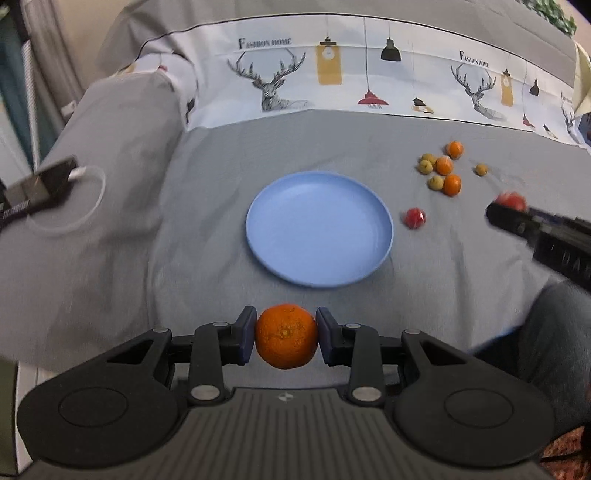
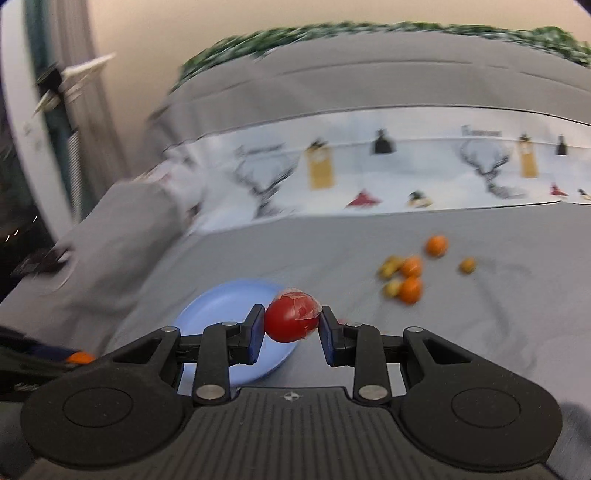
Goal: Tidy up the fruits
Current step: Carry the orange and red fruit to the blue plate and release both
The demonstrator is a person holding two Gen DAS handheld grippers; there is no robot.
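- Fruits: an orange (image 1: 286,335) sits clamped between the left gripper (image 1: 286,338) fingers.
- Right gripper (image 2: 291,325) fingers pinch a red fruit (image 2: 291,320) with film on it.
- Blue plate (image 1: 319,228) beyond the fingertips; loose fruit (image 2: 406,273) blurred.

From my seat the left wrist view looks evenly lit, soft indoor light with no hard shadows; the blue plate (image 1: 319,229) casts only a faint rim of shade on the grey cloth (image 1: 207,206). Its centre is fairly sharp, but the cable (image 1: 70,199) at the left edge smears, and the other gripper (image 1: 508,208) at the right is blurred. The fisheye bends the printed band (image 1: 369,74) into a curve. The right wrist view is far blurrier: the loose fruits (image 2: 410,273) and the green foliage (image 2: 332,31) streak sideways, while the red fruit (image 2: 291,321) between its fingers stays crisp, with slight glare on its wrapping.
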